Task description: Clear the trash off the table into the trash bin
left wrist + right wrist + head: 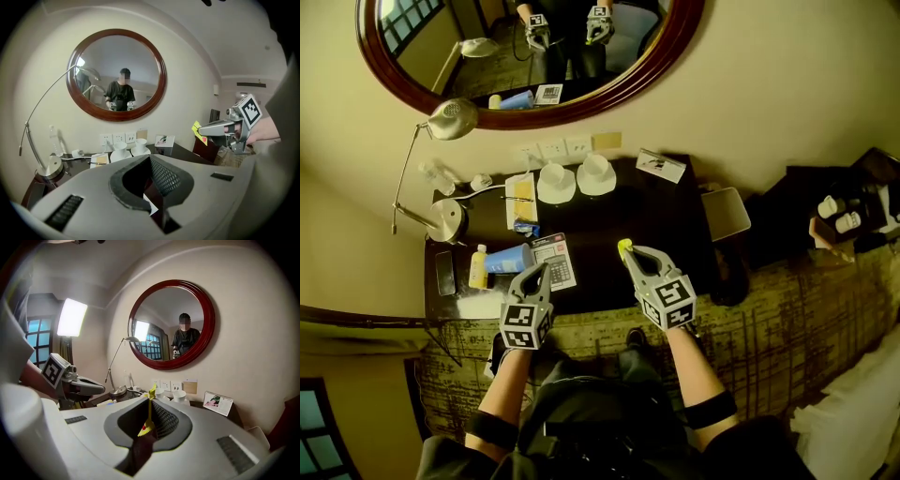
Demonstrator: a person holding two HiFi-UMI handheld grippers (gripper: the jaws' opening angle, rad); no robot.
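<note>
Left tool [544,269] is closed on nothing. Right tool [625,249] pinches a yellow wrapper [149,420] above the front edge of the counter [661,220], over bare dark top. Just beyond the left tool lie a blue tube [508,258] and a yellow bottle [478,266], their print unreadable. Farther back, two white cups [556,178] on saucers sit by the wall.

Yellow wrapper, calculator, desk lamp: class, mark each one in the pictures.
yellow wrapper [146,428], right gripper view, lower flap.
calculator [554,262], head view, keypad.
desk lamp [448,220], head view, round base.
</note>
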